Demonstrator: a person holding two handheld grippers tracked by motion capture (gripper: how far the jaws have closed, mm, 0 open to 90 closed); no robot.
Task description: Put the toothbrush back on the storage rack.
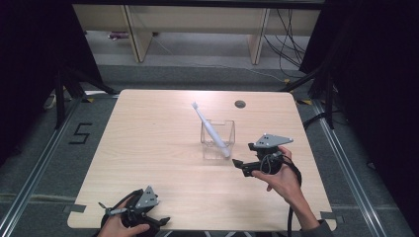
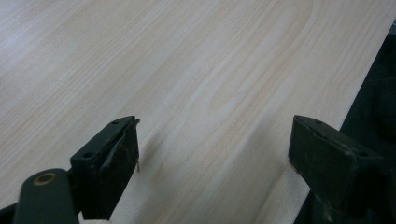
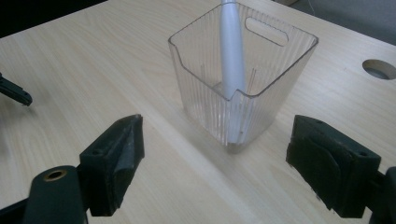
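A clear ribbed plastic cup (image 1: 217,139) (image 3: 243,84) stands right of the table's middle. A white toothbrush (image 1: 210,129) (image 3: 232,51) leans inside it, head up toward the back left. My right gripper (image 1: 240,165) (image 3: 215,158) is open just right of the cup, jaws wide and empty, pointing at it. My left gripper (image 1: 158,220) (image 2: 212,154) is open at the table's front left edge, over bare wood, nothing between its jaws.
The wooden table (image 1: 148,148) has a round cable hole (image 1: 240,104) (image 3: 379,68) at the back right. Black curtains and metal floor rails flank the table. In the left gripper view the table edge (image 2: 369,79) runs along the right.
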